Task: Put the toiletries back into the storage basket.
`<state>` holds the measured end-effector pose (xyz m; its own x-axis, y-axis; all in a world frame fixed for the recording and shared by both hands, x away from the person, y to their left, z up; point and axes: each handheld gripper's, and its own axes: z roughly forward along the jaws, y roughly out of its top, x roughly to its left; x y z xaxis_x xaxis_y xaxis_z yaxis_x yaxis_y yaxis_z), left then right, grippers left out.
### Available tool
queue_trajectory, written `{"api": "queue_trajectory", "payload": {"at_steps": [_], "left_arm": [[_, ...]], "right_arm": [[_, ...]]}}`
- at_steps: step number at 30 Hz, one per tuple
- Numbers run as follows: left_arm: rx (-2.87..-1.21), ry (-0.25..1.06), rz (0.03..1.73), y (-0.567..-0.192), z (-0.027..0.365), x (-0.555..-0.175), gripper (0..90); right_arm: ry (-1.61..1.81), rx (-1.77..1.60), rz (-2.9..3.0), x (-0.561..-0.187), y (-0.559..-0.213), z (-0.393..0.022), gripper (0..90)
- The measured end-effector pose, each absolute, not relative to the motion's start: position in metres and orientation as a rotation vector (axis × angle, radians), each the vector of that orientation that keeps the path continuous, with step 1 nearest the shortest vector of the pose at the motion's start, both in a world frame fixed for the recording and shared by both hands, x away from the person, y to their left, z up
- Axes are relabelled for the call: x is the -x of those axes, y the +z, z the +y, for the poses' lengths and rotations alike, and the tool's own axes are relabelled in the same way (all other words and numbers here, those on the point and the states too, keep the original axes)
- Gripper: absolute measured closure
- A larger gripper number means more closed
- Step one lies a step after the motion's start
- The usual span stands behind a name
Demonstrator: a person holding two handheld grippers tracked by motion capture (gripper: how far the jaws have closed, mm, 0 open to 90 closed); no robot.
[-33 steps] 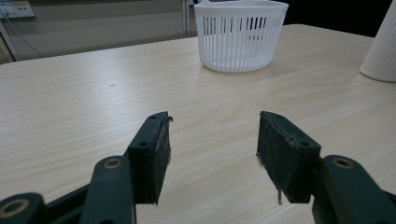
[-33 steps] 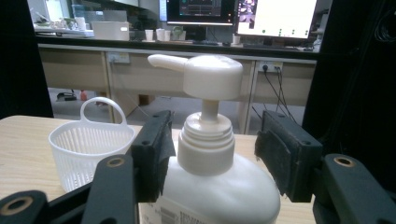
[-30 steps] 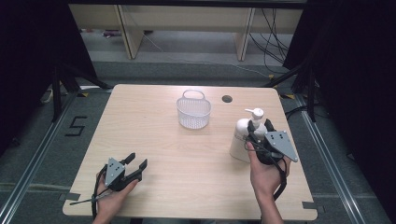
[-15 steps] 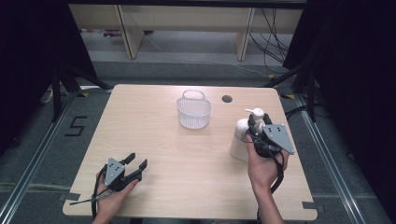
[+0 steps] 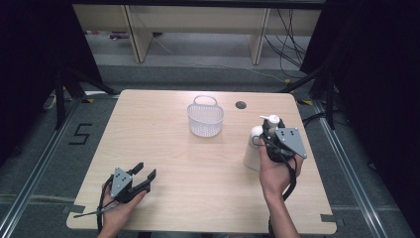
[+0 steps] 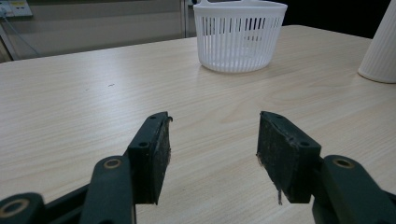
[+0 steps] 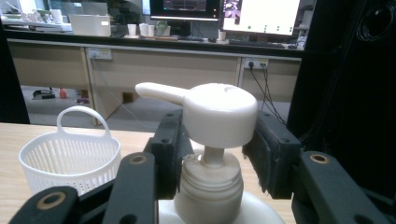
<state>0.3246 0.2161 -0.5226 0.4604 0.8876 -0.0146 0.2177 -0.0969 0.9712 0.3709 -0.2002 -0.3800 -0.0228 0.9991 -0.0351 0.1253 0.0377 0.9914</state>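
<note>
A white pump bottle [image 5: 253,148] stands on the right side of the wooden table [image 5: 163,134]. My right gripper [image 5: 271,130] is at its top. In the right gripper view the two jaws press on either side of the pump head and collar [image 7: 212,140], with the spout pointing left. A white slatted basket [image 5: 205,118] with a handle stands at the table's middle back; it appears as the basket [image 6: 239,35] in the left gripper view and the basket [image 7: 70,158] in the right one. My left gripper [image 5: 142,174] rests open near the front left edge with nothing between its jaws [image 6: 212,149].
A round cable hole [image 5: 241,105] lies in the tabletop behind the bottle. The bottle's ribbed side [image 6: 380,46] stands at the right edge of the left gripper view. Desks and cables lie beyond the table's far edge.
My right gripper has moved forward and slightly left onto the pump bottle's top. The bottle, the basket and the left gripper have stayed in place.
</note>
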Motion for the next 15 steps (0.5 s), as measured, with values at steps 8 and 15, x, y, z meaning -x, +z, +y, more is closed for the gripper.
{"api": "queue_trajectory", "payload": {"at_steps": [8, 15], "left_arm": [[-1.599, 0.753, 0.985, -0.5226, 0.2163, -0.3246, 43.4], [-1.597, 0.752, 0.986, -0.5226, 0.2164, -0.3246, 43.4]], "right_arm": [[1.133, -1.274, 1.318, -0.3712, -0.38, -0.199, 60.0], [1.158, -1.266, 1.352, -0.3701, -0.3782, -0.2004, 60.3]]}}
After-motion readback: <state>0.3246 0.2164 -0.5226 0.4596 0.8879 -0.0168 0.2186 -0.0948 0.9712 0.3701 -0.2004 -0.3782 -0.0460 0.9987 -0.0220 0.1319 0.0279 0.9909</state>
